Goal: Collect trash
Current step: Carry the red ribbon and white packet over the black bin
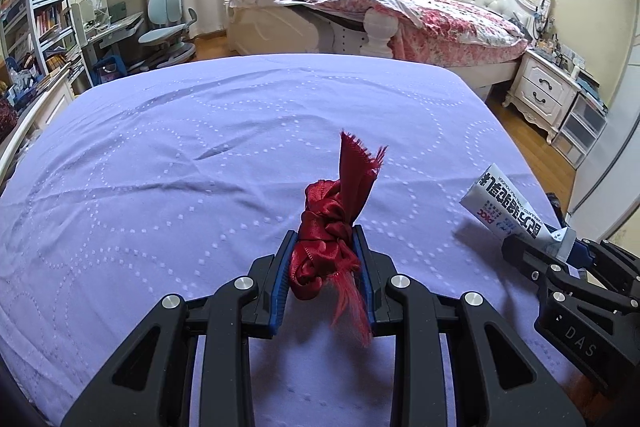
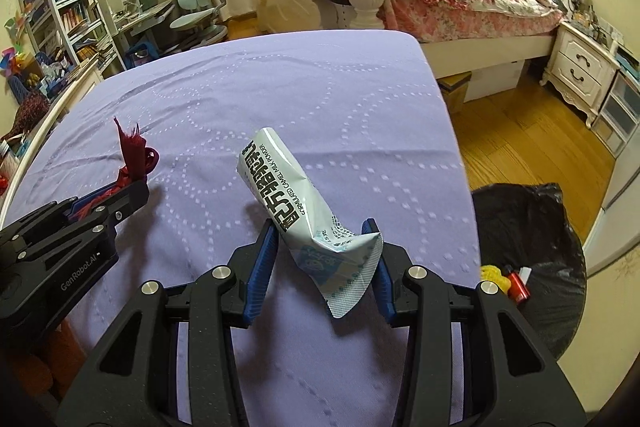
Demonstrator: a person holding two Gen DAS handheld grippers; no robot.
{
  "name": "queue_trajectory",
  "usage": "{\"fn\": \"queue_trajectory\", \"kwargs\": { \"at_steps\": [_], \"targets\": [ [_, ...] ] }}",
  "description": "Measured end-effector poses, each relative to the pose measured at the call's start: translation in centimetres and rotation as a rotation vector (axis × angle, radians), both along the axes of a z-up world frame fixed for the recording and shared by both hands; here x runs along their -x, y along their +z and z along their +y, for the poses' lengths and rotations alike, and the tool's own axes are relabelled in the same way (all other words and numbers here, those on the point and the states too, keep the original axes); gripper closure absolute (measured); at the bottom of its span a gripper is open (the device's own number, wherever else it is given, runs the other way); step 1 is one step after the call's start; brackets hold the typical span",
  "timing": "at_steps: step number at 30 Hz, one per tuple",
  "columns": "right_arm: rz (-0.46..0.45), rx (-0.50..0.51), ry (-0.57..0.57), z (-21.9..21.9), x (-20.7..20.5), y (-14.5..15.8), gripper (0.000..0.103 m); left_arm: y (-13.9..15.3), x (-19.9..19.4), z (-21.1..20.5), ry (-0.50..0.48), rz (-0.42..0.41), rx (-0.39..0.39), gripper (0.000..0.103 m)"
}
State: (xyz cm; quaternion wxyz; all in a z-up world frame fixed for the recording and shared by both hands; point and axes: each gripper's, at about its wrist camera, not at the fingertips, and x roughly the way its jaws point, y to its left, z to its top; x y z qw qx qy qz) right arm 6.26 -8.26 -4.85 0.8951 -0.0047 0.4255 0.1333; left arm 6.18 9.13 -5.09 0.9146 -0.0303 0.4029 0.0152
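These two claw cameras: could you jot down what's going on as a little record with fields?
Setting: bedroom, purple bedspread beneath both claws
Left claw: shut on a knotted red ribbon
Right claw: shut on a crumpled milk powder sachet
Bin: black-lined trash bin on the wooden floor beside the bed, right of the right claw
Already in bin: something yellow and something red
Left to do: both items not yet dropped in

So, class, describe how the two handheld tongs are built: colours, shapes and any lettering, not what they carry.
Both tongs are matte black plastic linkages with triangular cut-outs and round silver pivot pins. The left tongs and right tongs each have ribbed blue pads lining the fingers. White lettering reading GenRobot.AI runs along the left one's side; the right one's body shows the letters DAS. No cables, hands or sleeves are visible.
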Motion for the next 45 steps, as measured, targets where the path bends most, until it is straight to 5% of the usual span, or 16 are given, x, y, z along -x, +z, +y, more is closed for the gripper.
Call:
{"fn": "queue_trajectory", "kwargs": {
  "at_steps": [25, 45],
  "targets": [
    [-0.056, -0.024, -0.232, -10.8, 3.0, 1.0, 0.061, 1.6, 1.8, -10.3, -0.208, -0.072, -0.005, 0.073],
    [-0.06, -0.003, -0.433, -19.4, 2.3, -0.2, 0.061, 0.9, -0.8, -18.5, -0.358, -0.072, -0.031, 0.073]
  ]
}}
